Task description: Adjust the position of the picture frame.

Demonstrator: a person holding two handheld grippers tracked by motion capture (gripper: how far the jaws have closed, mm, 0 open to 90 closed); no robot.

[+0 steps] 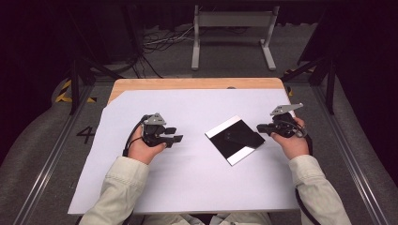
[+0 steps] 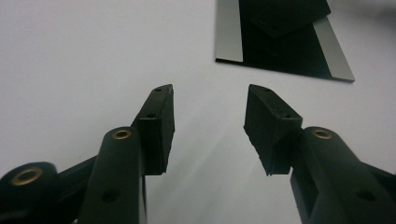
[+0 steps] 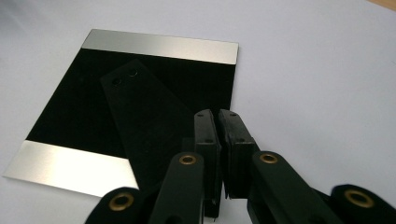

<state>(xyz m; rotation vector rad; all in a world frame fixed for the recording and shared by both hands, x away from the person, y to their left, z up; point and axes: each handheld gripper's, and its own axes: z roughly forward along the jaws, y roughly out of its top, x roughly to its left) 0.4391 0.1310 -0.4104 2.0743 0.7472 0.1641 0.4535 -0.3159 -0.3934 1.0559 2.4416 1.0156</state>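
Note:
A square black plate (image 1: 228,146) with silver strips along two edges lies flat on the white sheet, right of centre. On it rests a flat black strip (image 1: 243,136) with two small holes at one end. In the right gripper view the plate (image 3: 60,107) and strip (image 3: 144,121) are close, and my right gripper (image 3: 217,116) is shut above the strip's near end, which the jaws hide. From above, the right gripper (image 1: 259,127) sits at the plate's right corner. My left gripper (image 1: 174,134) hovers left of the plate, open and empty (image 2: 210,98), facing the plate (image 2: 289,51).
A white sheet (image 1: 187,178) covers most of the wooden table (image 1: 187,83). Behind the table stand a grey metal frame (image 1: 232,21) and loose cables (image 1: 159,40) on the floor. Dark rails run along both sides.

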